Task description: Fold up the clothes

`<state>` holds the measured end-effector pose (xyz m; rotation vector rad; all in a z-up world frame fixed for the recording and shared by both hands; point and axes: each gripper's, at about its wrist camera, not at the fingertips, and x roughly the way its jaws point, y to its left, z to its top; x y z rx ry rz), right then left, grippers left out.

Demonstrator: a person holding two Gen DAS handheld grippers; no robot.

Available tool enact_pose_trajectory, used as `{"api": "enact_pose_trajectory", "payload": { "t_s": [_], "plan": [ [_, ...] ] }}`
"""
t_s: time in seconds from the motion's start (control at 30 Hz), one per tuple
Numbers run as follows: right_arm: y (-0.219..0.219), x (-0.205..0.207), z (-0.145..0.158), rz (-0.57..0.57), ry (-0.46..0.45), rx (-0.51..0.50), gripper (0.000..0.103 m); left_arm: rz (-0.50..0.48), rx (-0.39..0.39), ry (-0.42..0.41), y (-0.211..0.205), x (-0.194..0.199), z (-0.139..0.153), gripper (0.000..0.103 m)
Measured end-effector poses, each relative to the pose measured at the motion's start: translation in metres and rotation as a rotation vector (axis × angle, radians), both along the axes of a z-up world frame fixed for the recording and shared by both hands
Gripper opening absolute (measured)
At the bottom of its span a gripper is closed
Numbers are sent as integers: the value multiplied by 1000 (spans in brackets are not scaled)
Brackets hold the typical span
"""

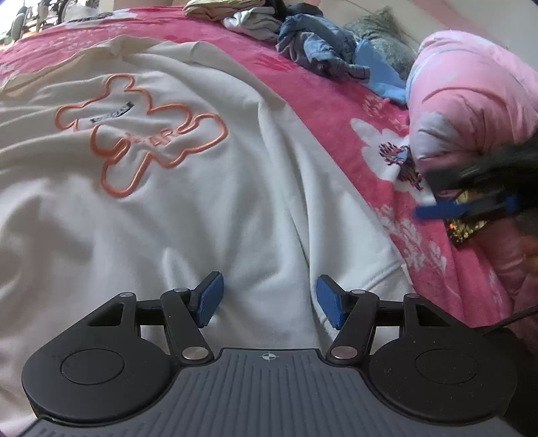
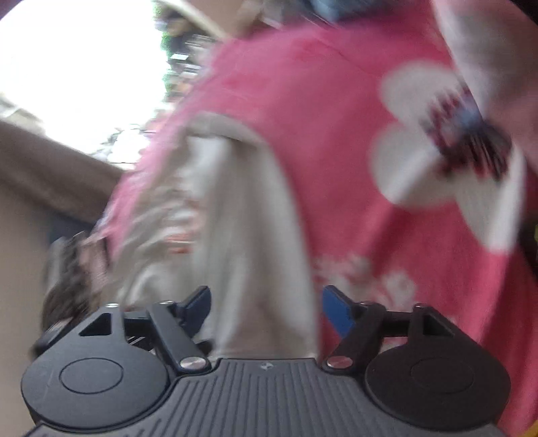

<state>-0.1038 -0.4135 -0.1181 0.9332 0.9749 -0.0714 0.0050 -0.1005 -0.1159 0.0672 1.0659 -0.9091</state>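
A white sweatshirt (image 1: 175, 201) with an orange bear outline (image 1: 141, 134) lies spread on a pink floral blanket (image 1: 322, 101). My left gripper (image 1: 270, 299) hangs just over the sweatshirt's near part. It is open and its blue pads (image 1: 210, 299) are clear of the cloth. At the right edge of the left wrist view, over the blanket, a blurred blue finger (image 1: 437, 211) of my right gripper shows. In the blurred right wrist view my right gripper (image 2: 267, 309) is open above a strip of the white sweatshirt (image 2: 248, 218), next to the blanket (image 2: 336, 134). Nothing is pinched.
At the far side of the bed lie crumpled blue clothes (image 1: 319, 50), grey and white garments (image 1: 255, 20) and a grey pillow (image 1: 380, 37). A pale pink quilt (image 1: 470, 94) bulges at the right. A bright window (image 2: 77, 67) fills the upper left of the right wrist view.
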Motion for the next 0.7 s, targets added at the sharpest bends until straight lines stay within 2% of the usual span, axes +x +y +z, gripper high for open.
{"api": "enact_pose_trajectory", "payload": {
  "t_s": [0.1, 0.17, 0.23, 0.3, 0.37, 0.5, 0.53, 0.57, 0.6, 0.63, 0.7],
  "plan": [
    [-1, 6, -34, -55, 47, 113, 65, 8, -5, 0, 6, 0, 0, 61],
    [2, 9, -36, -66, 45, 111, 66, 10, -3, -10, 7, -1, -1, 61],
    [6, 8, -37, -68, 49, 103, 62, 11, -4, -25, 8, -4, -2, 61],
    [9, 5, -35, -62, 57, 91, 37, 9, -1, -42, 9, -7, -2, 61],
    [10, -1, -38, -66, 64, 119, 27, 4, 5, -63, 8, -10, -3, 62],
    [21, 5, -46, -18, 70, 139, 26, -2, 25, -89, 5, -14, -1, 62],
    [22, 8, -45, -14, 78, 126, 26, 1, 26, -87, 4, -14, -1, 62],
    [22, 11, -44, -10, 85, 109, 19, 7, 23, -82, 5, -13, 0, 62],
    [22, 14, -36, -3, 81, 57, 8, 14, 19, -76, 5, -13, 1, 62],
    [22, 17, -27, 4, 77, 5, 4, 26, 14, -65, 6, -12, 1, 62],
    [20, 21, -5, 15, 40, -108, 4, 44, 7, -46, 8, -10, 2, 62]
  ]
}}
